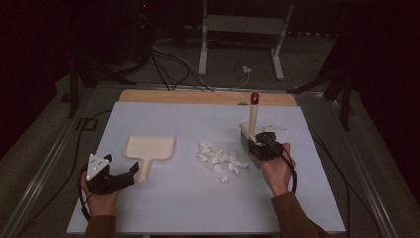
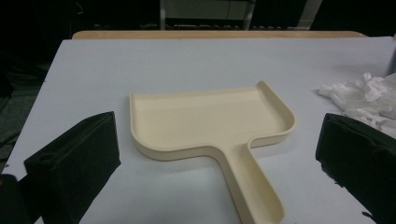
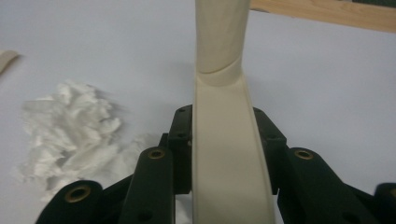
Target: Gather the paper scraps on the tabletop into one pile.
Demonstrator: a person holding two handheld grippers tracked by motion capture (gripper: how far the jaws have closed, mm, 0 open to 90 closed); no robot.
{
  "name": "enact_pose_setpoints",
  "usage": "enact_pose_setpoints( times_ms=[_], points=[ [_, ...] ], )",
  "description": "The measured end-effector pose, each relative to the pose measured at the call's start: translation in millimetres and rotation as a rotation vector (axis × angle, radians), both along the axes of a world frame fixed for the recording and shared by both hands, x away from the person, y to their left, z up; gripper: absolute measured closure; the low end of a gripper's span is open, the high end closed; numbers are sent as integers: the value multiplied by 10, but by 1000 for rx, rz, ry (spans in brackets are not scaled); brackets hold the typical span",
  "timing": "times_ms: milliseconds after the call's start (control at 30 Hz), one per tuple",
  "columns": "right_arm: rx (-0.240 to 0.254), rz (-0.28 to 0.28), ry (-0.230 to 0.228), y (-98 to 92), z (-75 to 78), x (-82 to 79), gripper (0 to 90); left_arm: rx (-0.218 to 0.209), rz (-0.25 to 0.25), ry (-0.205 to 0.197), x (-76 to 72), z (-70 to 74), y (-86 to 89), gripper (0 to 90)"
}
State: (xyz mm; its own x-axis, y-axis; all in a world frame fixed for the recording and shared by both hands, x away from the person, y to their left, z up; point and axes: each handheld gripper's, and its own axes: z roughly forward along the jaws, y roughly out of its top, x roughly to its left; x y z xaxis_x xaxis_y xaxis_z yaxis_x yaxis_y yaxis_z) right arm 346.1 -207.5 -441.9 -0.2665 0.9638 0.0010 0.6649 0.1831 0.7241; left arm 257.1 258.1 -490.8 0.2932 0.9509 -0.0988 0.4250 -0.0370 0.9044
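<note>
Tabletop [image 1: 163,203] pale blue, wood far edge, dark rm.

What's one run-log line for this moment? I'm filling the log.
right gripper: shut on brush | left gripper: open, by dustpan | paper scraps: unswept

brush [image 1: 253,124]: cream, handle upright | dustpan [image 1: 148,149]: cream, flat | paper scraps [image 1: 220,158]: white pile between

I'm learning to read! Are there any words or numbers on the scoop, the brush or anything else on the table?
No words, numbers or signs can be read here.
The cream dustpan is plain.
The cream brush in the right gripper is plain too.
The white paper scraps carry no print that I can make out.
</note>
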Motion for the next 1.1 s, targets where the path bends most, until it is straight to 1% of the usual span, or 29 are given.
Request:
enact_pose_setpoints(
  times_ms=[67, 100, 400, 500, 633, 767, 900, 933, 967, 1033, 1067, 1100],
  points=[
    [1, -13, 0, -65, 1, 2, 678, 0, 0, 1, 1, -1, -6, 5],
    [-2, -13, 8, -90, -1, 3, 679, 0, 0, 0, 0, 0, -7, 5],
    [-48, 31, 30, -260, -48, -50, 679, -2, 0, 1, -1, -3, -4, 4],
    [-58, 42, 44, -305, -77, -68, 677, -1, -1, 0, -2, -2, -7, 5],
    [-59, 65, 64, -360, -141, -81, 674, -2, 1, 0, -3, 0, 2, 5],
    [-40, 83, 47, -399, -170, -75, 667, -4, 0, 1, -2, -3, 1, 5],
    [-22, 111, -3, -405, -182, -35, 612, -3, 0, 3, 1, -8, -6, 5],
    [-16, 109, -21, -403, -181, -20, 606, -2, -1, 3, 3, -10, -9, 5],
    [-9, 109, -26, -400, -179, 0, 603, 0, -1, 4, 4, -11, -12, 5],
    [1, 103, -14, -389, -182, 46, 603, 0, -1, 5, 5, -13, -14, 5],
    [0, 95, -9, -380, -192, 71, 589, 0, -1, 5, 6, -14, -15, 5],
    [4, 91, 6, -368, -202, 97, 564, 1, -1, 5, 6, -14, -15, 5]
  ],
)
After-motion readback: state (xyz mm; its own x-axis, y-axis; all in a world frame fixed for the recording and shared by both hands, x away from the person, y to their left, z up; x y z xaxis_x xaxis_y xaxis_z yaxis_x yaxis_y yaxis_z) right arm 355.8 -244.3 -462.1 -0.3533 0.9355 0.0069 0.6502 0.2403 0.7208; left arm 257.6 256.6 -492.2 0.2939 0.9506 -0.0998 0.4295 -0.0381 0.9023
